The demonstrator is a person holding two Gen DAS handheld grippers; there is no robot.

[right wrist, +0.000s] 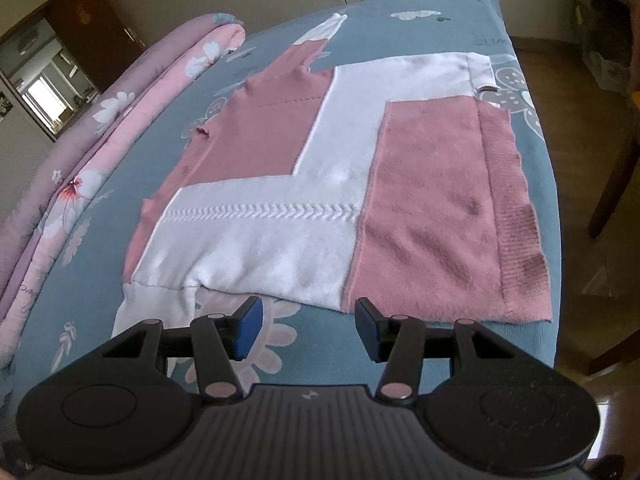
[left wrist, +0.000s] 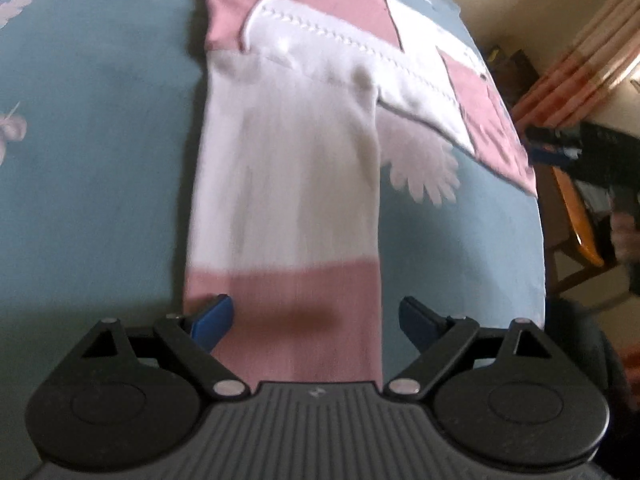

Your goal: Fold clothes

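Note:
A pink and white knitted sweater [right wrist: 312, 184] lies flat on a blue flowered bed sheet [right wrist: 460, 20]. Its near sleeve [left wrist: 288, 184] stretches toward the left wrist camera, white with a pink cuff [left wrist: 296, 312]. My left gripper [left wrist: 316, 320] hangs open over that cuff, one fingertip at each side of it. My right gripper [right wrist: 308, 328] is open above the bare sheet, just short of the sweater's near edge, with nothing between its fingers. In the left wrist view the right gripper [left wrist: 560, 148] shows as a dark shape at the right edge.
A rolled pink flowered quilt [right wrist: 80, 168] runs along the bed's left side. Past the bed's right edge [right wrist: 554, 208] are a wooden floor and a wooden chair [right wrist: 616, 184]. A dark cabinet [right wrist: 80, 32] stands at the far left.

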